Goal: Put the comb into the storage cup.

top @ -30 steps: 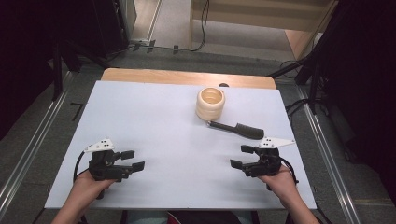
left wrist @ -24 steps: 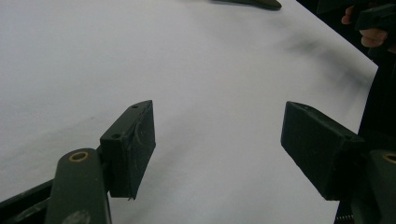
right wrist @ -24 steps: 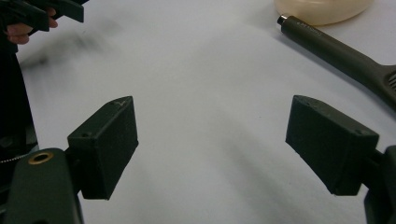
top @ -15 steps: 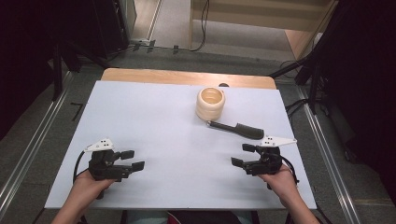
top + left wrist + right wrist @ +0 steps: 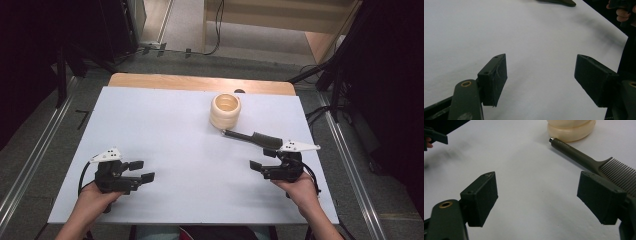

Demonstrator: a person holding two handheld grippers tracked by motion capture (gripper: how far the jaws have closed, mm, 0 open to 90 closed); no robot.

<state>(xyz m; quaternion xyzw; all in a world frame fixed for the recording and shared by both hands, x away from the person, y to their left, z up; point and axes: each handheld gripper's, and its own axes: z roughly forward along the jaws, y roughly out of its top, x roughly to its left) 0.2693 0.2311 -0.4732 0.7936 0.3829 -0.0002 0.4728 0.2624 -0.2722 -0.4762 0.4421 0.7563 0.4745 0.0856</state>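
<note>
White tabletop with wooden far edge, grey floor, black cables far, metal rails left and right.

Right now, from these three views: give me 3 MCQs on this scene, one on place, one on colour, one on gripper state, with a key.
1. Where does the comb lie?
A. inside the cup
B. on the white table, beside the cup
C. in the left gripper

2. What colour is the ribbed cup?
A. cream
B. blue
C. red

3. How stands the right gripper?
A. shut on the comb
B. shut, empty
C. open, empty

Key:
1 B: the comb lies flat on the table, its handle tip at the cup's base.
2 A: the cup shows pale cream in the high view.
3 C: its jaws stand wide apart with bare table between them.
</note>
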